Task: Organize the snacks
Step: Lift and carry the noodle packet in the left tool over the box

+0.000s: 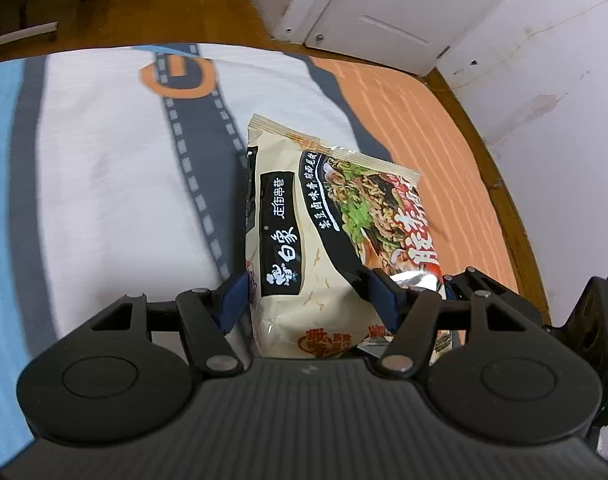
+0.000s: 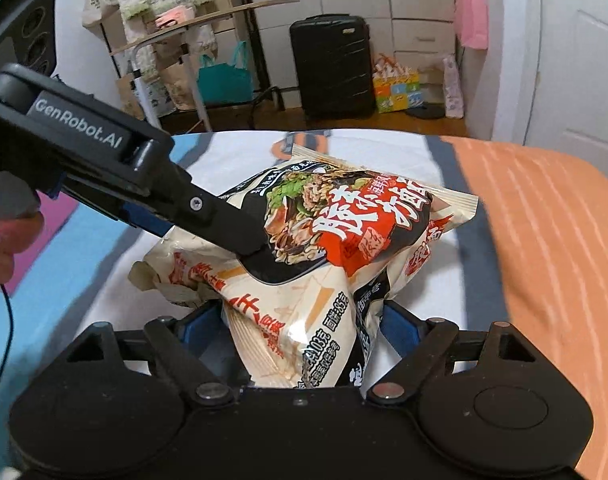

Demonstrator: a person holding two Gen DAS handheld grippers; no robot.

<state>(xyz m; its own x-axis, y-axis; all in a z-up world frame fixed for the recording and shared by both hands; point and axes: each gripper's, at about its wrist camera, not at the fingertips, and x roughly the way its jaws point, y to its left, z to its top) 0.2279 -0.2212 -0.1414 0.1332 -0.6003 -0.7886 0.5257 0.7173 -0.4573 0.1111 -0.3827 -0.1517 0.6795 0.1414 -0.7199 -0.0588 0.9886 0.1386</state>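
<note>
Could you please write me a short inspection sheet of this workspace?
Surface: bed sheet, white, blue and orange.
Job's things: one noodle packet, crumpled, held above the sheet.
Clutter: nothing seen on the sheet.
Grippers: left hand-held gripper and right hand-held gripper both clamp the packet.
Cables: thin black cable by the person's hand.
Surroundings: black suitcase, pink bag, white door.

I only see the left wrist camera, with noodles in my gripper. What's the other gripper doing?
Observer: The right gripper is squeezing a second noodle packet.
Operator: Where's mine, then?
Observer: Your noodle packet sits right above that one, overlapping it.
Operator: What's over by the wall?
Observer: A pink bag hangs beside the white door.
</note>
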